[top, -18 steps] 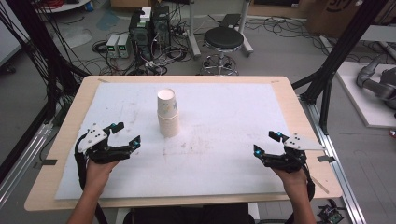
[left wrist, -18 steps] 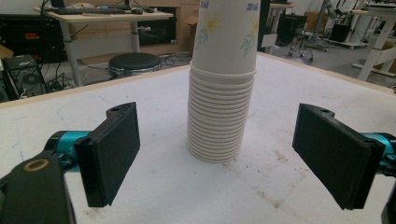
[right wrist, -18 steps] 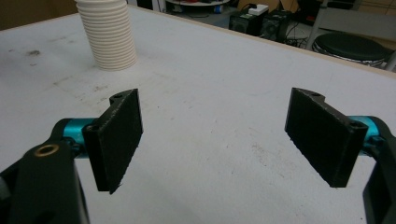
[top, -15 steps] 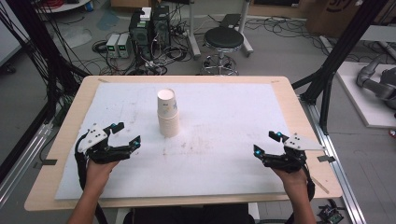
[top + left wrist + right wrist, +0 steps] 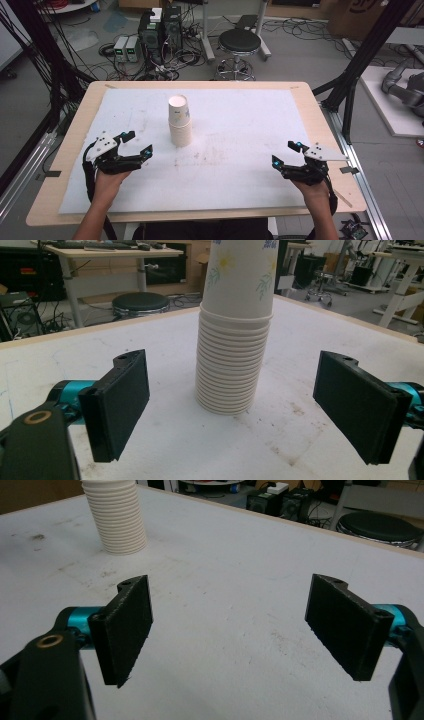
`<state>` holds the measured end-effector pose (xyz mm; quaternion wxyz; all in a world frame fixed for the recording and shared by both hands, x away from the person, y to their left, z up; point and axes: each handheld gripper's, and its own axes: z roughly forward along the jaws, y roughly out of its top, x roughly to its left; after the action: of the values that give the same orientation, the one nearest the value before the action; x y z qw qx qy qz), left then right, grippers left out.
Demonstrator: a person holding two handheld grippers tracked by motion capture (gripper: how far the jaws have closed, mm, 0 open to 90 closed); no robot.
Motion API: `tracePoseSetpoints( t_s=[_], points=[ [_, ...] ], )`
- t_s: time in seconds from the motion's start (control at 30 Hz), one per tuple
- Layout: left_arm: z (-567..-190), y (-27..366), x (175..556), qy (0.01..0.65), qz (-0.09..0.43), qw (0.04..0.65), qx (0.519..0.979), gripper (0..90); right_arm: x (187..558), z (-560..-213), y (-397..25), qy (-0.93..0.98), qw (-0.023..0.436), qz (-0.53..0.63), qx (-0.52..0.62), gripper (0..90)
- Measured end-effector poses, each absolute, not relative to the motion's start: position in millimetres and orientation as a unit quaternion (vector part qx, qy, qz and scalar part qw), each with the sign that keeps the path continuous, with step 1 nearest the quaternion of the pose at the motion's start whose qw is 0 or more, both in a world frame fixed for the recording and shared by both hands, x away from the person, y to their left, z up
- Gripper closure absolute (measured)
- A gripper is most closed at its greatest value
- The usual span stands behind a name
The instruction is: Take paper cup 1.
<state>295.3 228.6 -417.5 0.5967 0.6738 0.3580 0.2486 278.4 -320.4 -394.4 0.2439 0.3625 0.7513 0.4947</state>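
- Cups [image 5: 180, 121] stand in one upright nested stack on the white sheet [image 5: 240, 125] that covers the bench [image 5: 75, 120], a little left of the middle and toward the far half.
- Top cup [image 5: 242, 275] carries a small flower print; below it the ribbed rims of the plain white cups crowd close together down to the sheet.
- Left tool [image 5: 135, 143], held in the person's left hand [image 5: 111, 172], sits near the front left of the sheet with its jaws spread wide and nothing between them.
- From the left gripper view, the stack [image 5: 232, 340] rises straight ahead between the two black pads [image 5: 120, 402], apart from both and farther off than their tips.
- Right tool [image 5: 286, 154], held in the right hand [image 5: 312, 182], hovers near the front right of the sheet, well apart from the stack, its jaws likewise spread wide and empty.
- From the right gripper view, the stack [image 5: 115, 520] stands at the upper left, across a stretch of scuffed, lightly stained sheet [image 5: 225, 565].
- Grey three-cornered plates top both tools, and a black cable trails back along each forearm.
- Beyond the far edge of the bench, a round black stool [image 5: 240, 42] stands on the grey floor beside computer boxes [image 5: 160, 30] and tangled cables.
- Black frame posts [image 5: 360, 55] rise at the right of the bench, and a bundle of dark cables hangs at the left.
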Motion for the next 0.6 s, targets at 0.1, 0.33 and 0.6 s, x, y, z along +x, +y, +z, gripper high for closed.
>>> tracePoseSetpoints(
  t_s=[0.1,0.33,0.6],
  points=[
    [-416.7,229.6,294.5,0.361,0.252,0.596,0.672,14.8,277.3,-393.6,-319.6,0.751,0.246,0.494,0.361,19.4],
    [-410.0,230.6,294.3,0.357,0.256,0.593,0.675,15.0,278.5,-391.7,-313.8,0.757,0.241,0.49,0.359,19.4],
    [-395.4,216.6,306.9,0.347,0.247,0.595,0.681,15.0,282.7,-387.9,-305.8,0.76,0.236,0.494,0.35,19.4]
  ],
)
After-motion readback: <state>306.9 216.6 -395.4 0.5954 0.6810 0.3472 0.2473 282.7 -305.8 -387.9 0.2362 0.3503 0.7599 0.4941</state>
